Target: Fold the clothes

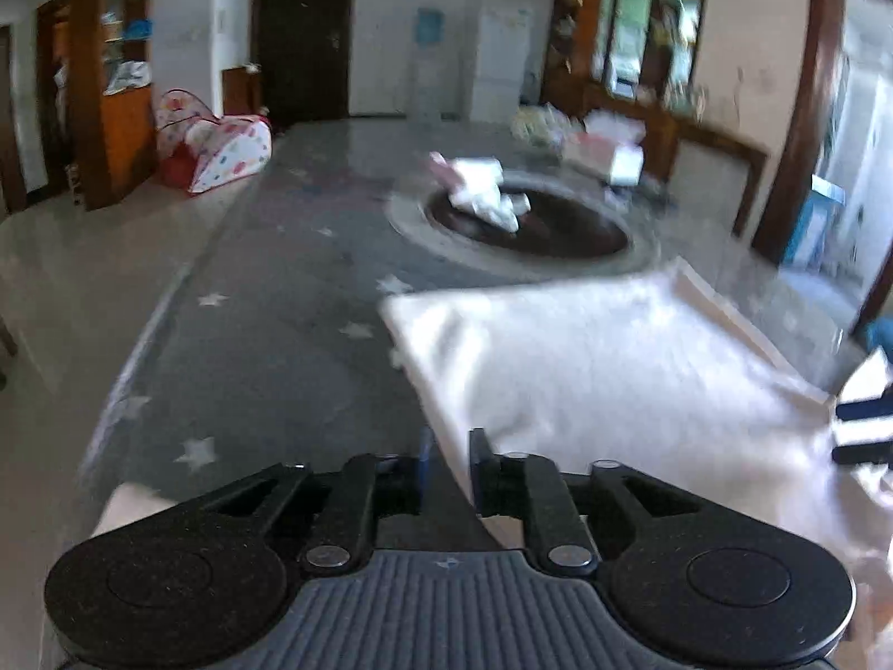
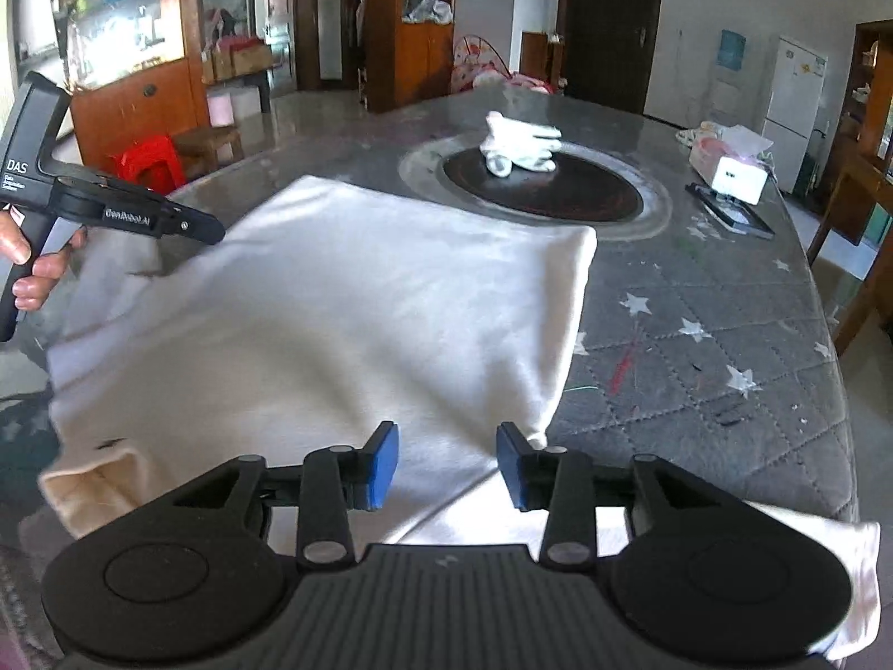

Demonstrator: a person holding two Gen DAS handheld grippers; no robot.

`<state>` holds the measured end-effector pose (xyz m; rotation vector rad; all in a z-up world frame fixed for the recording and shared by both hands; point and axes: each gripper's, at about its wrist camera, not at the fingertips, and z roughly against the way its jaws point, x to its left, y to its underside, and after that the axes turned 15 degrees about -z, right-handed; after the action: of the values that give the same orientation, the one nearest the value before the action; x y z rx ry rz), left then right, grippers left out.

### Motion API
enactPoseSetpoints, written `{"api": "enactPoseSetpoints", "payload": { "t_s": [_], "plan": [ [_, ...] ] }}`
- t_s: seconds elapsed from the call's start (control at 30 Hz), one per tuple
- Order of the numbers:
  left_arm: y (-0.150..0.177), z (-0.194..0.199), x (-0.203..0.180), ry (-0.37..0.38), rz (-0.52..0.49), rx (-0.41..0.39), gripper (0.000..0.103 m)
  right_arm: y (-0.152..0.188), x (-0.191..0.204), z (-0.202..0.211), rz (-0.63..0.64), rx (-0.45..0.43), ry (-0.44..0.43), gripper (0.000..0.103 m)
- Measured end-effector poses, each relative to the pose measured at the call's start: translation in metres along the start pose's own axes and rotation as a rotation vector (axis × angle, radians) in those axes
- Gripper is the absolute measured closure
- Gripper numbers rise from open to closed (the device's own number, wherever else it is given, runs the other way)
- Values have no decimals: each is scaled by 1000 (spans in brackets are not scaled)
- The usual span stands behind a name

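A white garment (image 2: 335,307) lies spread on the grey star-patterned table cover (image 2: 697,290), with a sleeve hanging off near the front edge. In the left wrist view, my left gripper (image 1: 451,460) has its blue pads pinched together on the left edge of the garment (image 1: 614,368). The right wrist view shows that same left gripper (image 2: 215,233), held by a hand (image 2: 33,273), lifting the cloth's left side slightly. My right gripper (image 2: 448,463) hovers open over the garment's near right corner with nothing between its pads. It also shows at the right edge of the left wrist view as the right gripper (image 1: 862,430).
A crumpled white cloth (image 2: 519,151) sits on the dark round turntable (image 2: 586,195) at the table's middle. A white box (image 2: 737,173) and a flat black object (image 2: 731,212) lie at the far right. The table edge curves away on the right. Cabinets and a red stool (image 2: 148,162) stand beyond.
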<state>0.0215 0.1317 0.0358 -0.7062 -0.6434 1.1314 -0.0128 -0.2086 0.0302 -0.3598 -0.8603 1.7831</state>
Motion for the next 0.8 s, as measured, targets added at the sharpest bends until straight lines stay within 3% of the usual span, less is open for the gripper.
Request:
{"api": "enactPoseSetpoints", "payload": {
  "t_s": [0.07,0.13,0.27,0.5,0.6,0.67,0.8],
  "plan": [
    [8,18,10,-13,52,-37,71,4,0,7,-8,-16,8,59],
    [20,31,20,-111,68,-35,70,6,-4,11,-34,-28,16,59],
    [47,44,42,-272,130,26,57,14,-20,24,-114,-51,49,58],
    [66,46,48,-341,152,57,56,31,-48,45,-224,-91,149,51],
    [68,45,42,-345,128,46,64,37,-58,53,-259,-104,187,50],
    [70,44,40,-348,113,43,87,40,-65,56,-280,-109,207,48],
    [75,49,47,-391,158,56,100,45,-73,59,-303,-120,242,48]
  ]
}}
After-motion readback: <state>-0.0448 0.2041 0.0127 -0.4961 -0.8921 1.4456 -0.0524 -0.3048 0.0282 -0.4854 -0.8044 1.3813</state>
